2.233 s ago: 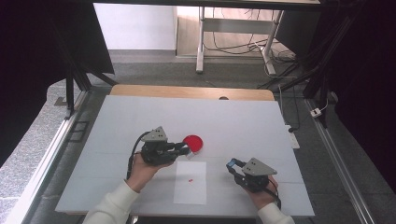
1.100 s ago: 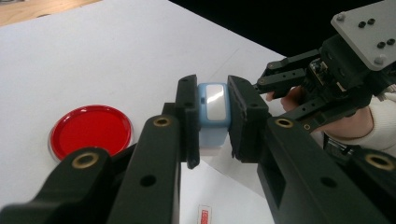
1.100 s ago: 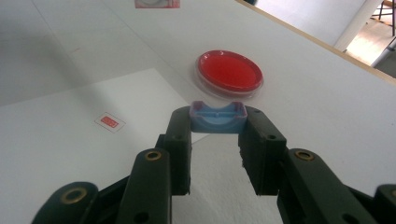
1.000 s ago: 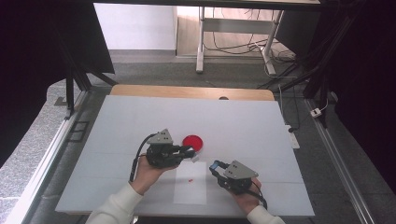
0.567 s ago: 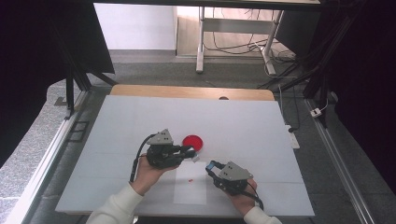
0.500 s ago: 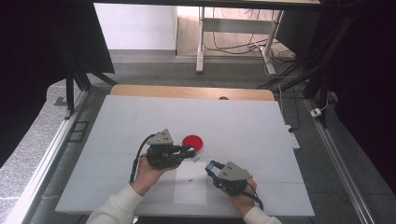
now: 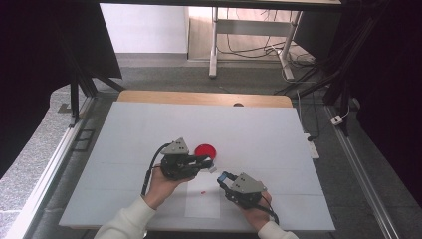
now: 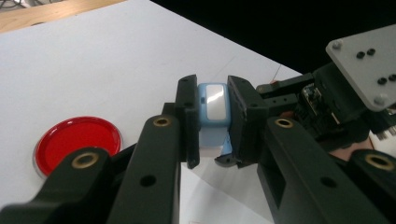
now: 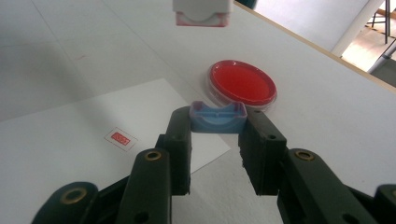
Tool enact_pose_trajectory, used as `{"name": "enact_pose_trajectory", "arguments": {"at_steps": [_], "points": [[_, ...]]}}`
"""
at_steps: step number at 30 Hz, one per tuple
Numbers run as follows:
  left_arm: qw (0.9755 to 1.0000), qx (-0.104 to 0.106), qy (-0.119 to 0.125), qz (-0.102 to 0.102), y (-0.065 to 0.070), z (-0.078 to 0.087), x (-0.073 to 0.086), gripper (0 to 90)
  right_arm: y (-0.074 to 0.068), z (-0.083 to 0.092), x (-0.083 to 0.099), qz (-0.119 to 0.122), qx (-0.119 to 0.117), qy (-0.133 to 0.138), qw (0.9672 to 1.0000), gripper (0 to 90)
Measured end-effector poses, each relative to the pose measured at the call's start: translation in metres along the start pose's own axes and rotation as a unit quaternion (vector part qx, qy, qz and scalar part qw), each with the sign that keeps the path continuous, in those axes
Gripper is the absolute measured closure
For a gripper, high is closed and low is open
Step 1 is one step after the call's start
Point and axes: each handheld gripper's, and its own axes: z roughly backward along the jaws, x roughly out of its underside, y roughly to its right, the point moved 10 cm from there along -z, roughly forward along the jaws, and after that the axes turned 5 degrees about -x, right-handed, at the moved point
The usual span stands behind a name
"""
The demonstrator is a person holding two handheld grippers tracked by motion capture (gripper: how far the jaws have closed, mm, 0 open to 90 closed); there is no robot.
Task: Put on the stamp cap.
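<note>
Between the jaws of the left tool (image 8: 212,116), a small stamp body (image 8: 212,105), blue-edged with a pale face, gripped on its two sides, jaws closed down to its width. Between the jaws of the right tool (image 9: 217,123), a shallow blue cap (image 9: 217,116), open side up, pinched at its ends, jaws likewise narrowed onto it. Just above and ahead of the right tool, the red-inked underside of the stamp body (image 9: 202,13), apart from the cap. Beyond the cap, a round red ink pad (image 9: 242,83) on the bench (image 7: 124,129); to the lower left of the right tool, a white sheet (image 9: 70,140) bearing one small red imprint (image 9: 120,137). Probable step, judged from this layout: bringing cap and stamp together. Likely faults: misalignment of the two parts, cap edge catching the stamp rim and twisting out of a light end-grip; inked face brushing a jaw or the sheet and smearing; excess push from either side sliding the stamp within the left jaws. Depth of seating between the parts not readable from the high view (image 7: 219,169).
</note>
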Motion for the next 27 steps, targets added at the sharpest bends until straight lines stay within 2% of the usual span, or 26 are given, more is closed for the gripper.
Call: {"name": "enact_pose_trajectory", "arguments": {"at_steps": [11,17,27], "points": [[1.0000,0.004,-0.006,-0.005,0.006,-0.008,0.000,74.5,-0.001,-0.003,-0.001,-0.004,0.006,-0.001,1.0000,64.5],[1.0000,0.001,-0.007,-0.006,0.009,-0.013,0.000,74.5,0.001,-0.003,-0.002,-0.016,0.012,0.004,0.9998,64.5],[0.9999,-0.004,-0.009,-0.005,0.009,-0.018,0.002,74.6,0.001,-0.004,-0.004,-0.018,0.019,0.007,0.9996,64.5]]}}
